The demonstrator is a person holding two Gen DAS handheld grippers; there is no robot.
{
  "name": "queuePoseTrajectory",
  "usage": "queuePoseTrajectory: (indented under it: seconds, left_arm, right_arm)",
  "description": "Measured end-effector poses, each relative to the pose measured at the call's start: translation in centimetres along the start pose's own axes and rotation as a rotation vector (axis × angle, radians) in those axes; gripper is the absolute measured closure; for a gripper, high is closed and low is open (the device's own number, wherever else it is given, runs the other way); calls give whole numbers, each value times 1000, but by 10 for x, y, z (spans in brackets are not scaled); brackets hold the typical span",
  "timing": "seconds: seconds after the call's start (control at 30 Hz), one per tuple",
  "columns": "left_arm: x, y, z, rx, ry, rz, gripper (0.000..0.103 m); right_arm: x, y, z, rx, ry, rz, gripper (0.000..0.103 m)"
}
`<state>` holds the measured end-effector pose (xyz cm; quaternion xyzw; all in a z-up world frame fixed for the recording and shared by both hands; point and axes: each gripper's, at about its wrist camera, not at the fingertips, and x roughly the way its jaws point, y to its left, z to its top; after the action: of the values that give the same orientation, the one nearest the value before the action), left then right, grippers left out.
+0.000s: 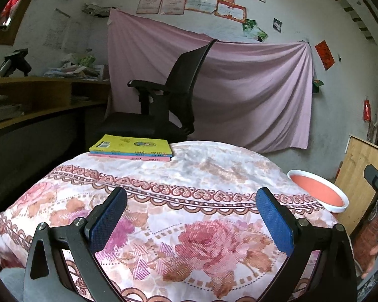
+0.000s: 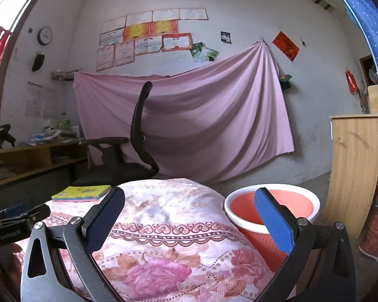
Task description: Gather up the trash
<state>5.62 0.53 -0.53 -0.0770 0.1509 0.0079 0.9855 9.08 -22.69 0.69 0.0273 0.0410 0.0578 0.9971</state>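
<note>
A red bin with a white rim [image 2: 272,201] stands beside the table's right edge; it also shows in the left wrist view [image 1: 317,191]. I see nothing inside it. My left gripper [image 1: 191,201] is open and empty above the floral tablecloth [image 1: 189,176]. My right gripper [image 2: 189,201] is open and empty over the cloth's right part [image 2: 168,209], close to the bin. No loose trash shows on the cloth in either view.
A stack of books with a yellow cover [image 1: 131,148] lies at the table's far left, also in the right wrist view [image 2: 82,193]. A black office chair [image 1: 168,100] stands behind the table. A wooden cabinet [image 2: 355,166] is at the right.
</note>
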Motion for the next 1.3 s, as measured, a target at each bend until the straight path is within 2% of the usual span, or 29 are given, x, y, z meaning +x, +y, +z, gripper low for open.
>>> queuePoseTrajectory:
  seconds: [0.4,1.3]
  left_arm:
    - [9,8,-12,17,-27,52,3]
    - [12,5,-16,52,-38,50,3]
  right_arm:
    - [8,-1,-12,-6,15,-8,0]
    - [9,-6,-14,4,34,-13,0]
